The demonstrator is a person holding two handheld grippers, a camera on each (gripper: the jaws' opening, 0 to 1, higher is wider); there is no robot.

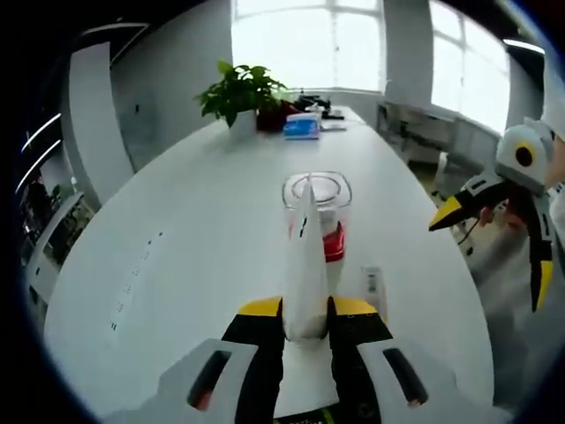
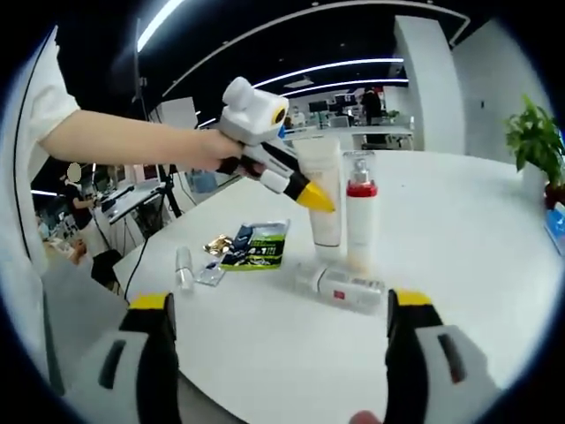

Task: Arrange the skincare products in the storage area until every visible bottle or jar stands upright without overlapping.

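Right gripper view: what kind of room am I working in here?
Most likely an open-plan office: a long white table, strip ceiling lights, and desks in the background. The left gripper view adds a potted plant by big windows.

An open-plan office is shown: a long white conference table [image 1: 203, 230] is set beneath large bright windows [image 1: 309, 40], with a potted plant [image 1: 240, 93] at its far end. Rows of desks [image 2: 132, 201], linear ceiling lights [image 2: 344, 66] and a seated person [image 2: 84, 212] are seen beyond.
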